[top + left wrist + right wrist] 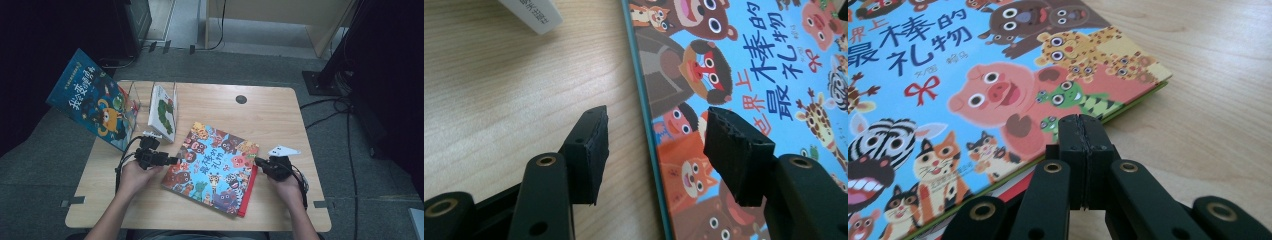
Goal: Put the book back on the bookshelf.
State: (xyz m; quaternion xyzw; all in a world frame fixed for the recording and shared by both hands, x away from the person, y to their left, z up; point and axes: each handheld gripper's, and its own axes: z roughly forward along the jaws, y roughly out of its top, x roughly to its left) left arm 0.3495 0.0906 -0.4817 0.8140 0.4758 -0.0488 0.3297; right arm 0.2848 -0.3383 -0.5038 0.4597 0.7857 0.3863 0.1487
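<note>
Currently the left gripper [172, 160] sits at the left edge of the animal picture book [212, 167], jaws apart and clear of it: in the left gripper view one pad [589, 150] hangs over bare wood, the other over the cover, the book's teal edge running between them, nothing pinched. Right gripper [259, 162] is at the book's right edge, jaws pressed fully together with nothing between them, tips at the cover rim near the frog drawing in the right gripper view. Book lies flat, cover up, near the middle of the wooden table [280, 110], rotated so its long axis runs diagonally from far-left to near-right; red spine edge faces the near-right side. Beyond the left gripper, a white book [164, 112] stands in a clear stand [135, 97], and a blue book [92, 97] leans tilted at the table's far-left corner.
</note>
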